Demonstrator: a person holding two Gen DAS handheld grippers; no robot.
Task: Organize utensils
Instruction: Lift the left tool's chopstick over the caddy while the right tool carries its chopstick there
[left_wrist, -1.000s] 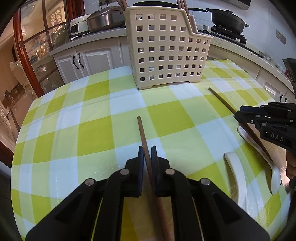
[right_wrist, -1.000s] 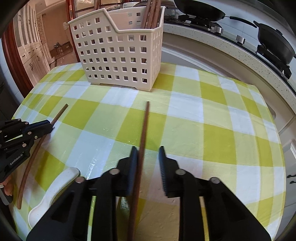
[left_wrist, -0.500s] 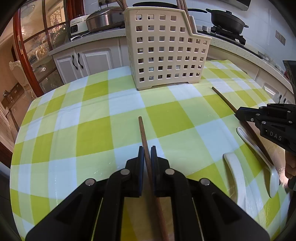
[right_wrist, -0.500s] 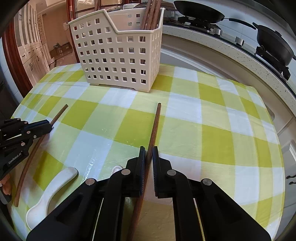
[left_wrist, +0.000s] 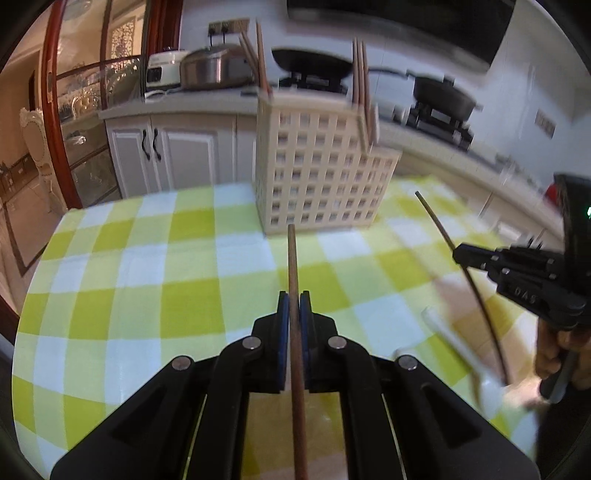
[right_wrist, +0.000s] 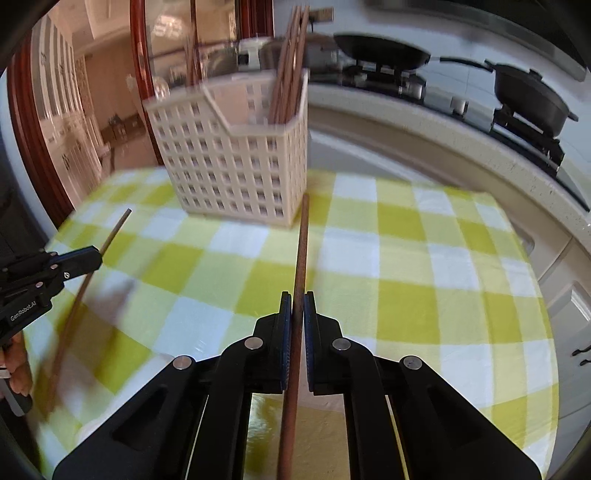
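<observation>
Left gripper (left_wrist: 294, 308) fingers pinching brown chopstick (left_wrist: 293, 266), tip aimed toward cream perforated basket (left_wrist: 321, 181). Right gripper (right_wrist: 297, 310) fingers just closed, pinching second chopstick (right_wrist: 301, 251), tip near basket's corner. Both sticks off the checked yellow-white cloth on desk (left_wrist: 155, 280). More chopsticks (right_wrist: 290, 85) upright inside basket. White spoon (left_wrist: 454, 343) lying on cloth, blurred, just beside right gripper. Black pans (right_wrist: 528, 96) on stove behind.
</observation>
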